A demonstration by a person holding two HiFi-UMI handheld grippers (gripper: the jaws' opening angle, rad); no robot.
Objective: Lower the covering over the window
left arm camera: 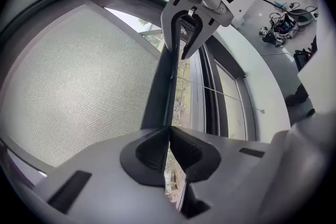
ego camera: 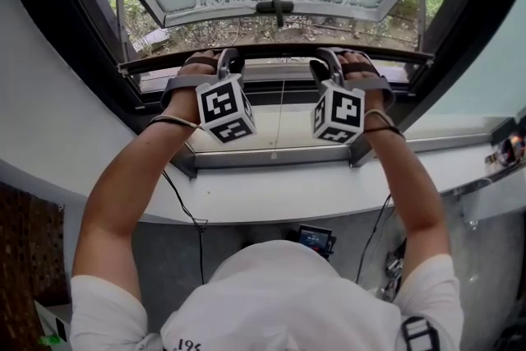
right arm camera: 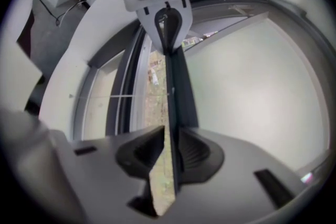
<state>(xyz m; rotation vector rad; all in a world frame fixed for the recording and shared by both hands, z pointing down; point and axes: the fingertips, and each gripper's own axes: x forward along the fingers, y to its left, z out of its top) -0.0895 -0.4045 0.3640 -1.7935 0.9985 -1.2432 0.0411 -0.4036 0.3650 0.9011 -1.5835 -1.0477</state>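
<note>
as left gripper [left arm camera: 169,129] and right gripper [right arm camera: 169,132] clamp the rail [left arm camera: 158,93] — room lies below.

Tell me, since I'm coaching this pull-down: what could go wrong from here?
1. The right gripper pinches only the thin edge of the bar, with daylight showing beside it, so it may slip off under load.
2. The left gripper clamps the same bar at a separate spot. An uneven pull could tilt the bar and jam the mesh.
</note>
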